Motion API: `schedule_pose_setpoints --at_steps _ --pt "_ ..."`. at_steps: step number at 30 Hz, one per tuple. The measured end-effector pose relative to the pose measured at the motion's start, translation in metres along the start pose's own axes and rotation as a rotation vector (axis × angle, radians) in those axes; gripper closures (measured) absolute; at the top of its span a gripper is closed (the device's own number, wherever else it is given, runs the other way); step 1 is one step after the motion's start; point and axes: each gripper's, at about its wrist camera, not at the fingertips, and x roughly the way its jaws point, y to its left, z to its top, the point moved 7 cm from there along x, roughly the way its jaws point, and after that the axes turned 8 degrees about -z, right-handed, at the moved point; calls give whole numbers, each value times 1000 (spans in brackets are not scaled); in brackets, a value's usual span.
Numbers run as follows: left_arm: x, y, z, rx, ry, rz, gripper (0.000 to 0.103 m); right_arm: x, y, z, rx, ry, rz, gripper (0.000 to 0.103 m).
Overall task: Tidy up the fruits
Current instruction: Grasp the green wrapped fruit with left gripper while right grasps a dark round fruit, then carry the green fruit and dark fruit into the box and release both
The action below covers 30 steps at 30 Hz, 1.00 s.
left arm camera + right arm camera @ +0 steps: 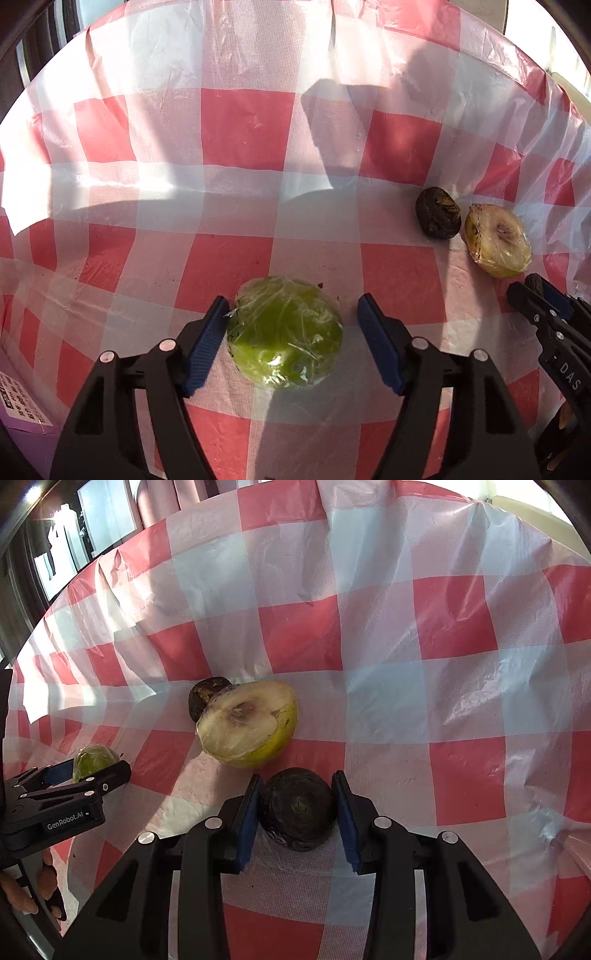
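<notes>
Two fruits, each between hand-held gripper fingers.

Left gripper [291, 341] is straddling a wrapped green fruit [286, 334] on the checked cloth [243, 129], jaws apart; right one touching nothing.

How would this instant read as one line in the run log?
left gripper: open around wrapped green fruit | right gripper: shut on dark fruit | cut half fruit untouched
</notes>
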Motion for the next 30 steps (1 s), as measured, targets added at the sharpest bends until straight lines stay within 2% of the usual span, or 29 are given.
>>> schedule_pose_setpoints --at_steps 4,8,11,13,14,18,21,24,27,30 --pt "-11 -12 -9 18 25 -64 46 1 3 0 -3 0 -3 64" --pt "-44 -19 -40 -28 25 -128 46 3 8 1 -11 0 -12 64" --pt "-69 -23 -75 -62 56 -161 46 4 10 1 -17 1 -20 64" --pt "-90 -37 -110 -60 92 -184 46 5 13 1 -24 1 -29 64" --pt "-107 -45 -142 -41 108 -198 46 5 14 1 -28 0 -34 64" --pt "-144 -66 -197 64 178 -279 46 -2 22 -8 -73 11 -84 64" --pt "-166 -77 -230 132 210 -333 46 -32 35 -32 -45 28 -39 65" --pt "-184 -69 -252 162 224 -357 46 -74 48 -71 -21 35 -26 65" --pt "-199 -58 -261 200 222 -368 46 -113 60 -115 19 60 -30 65" --pt "-215 -45 -255 246 193 -380 46 -145 72 -158 56 103 -32 65"
